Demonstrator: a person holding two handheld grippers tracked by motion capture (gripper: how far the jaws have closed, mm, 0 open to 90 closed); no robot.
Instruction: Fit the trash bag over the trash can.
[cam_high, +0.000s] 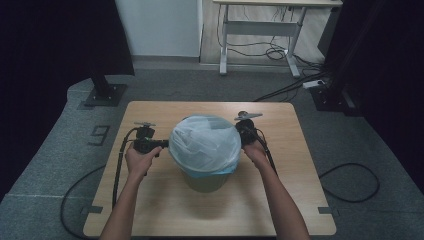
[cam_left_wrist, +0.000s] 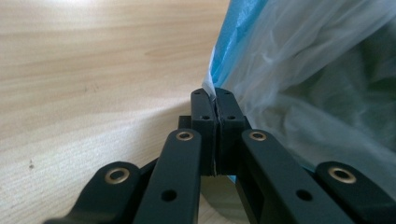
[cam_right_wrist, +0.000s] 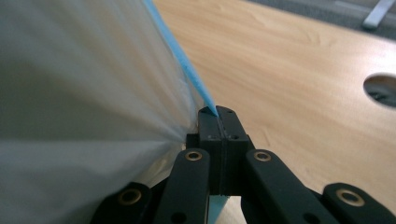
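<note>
High view: a bag (cam_high: 205, 142) is stretched over a bin (cam_high: 206, 181) at mid-bench (cam_high: 165, 210), flanked by both grippers. Left gripper (cam_left_wrist: 215, 99) view: jaws clamped on the bag's edge. Right gripper (cam_right_wrist: 218, 113) view: likewise clamped. Fitting seems underway; next the hem should be pulled down evenly

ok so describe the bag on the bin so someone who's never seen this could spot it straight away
Start at the light wooden table and find the round grey-green bin at its middle. Draped over the bin's top is the thin, translucent white plastic bag with a blue edge, pinched at either side by the left gripper and the right gripper. It is the table's one pale, crinkled, see-through thing.
</note>
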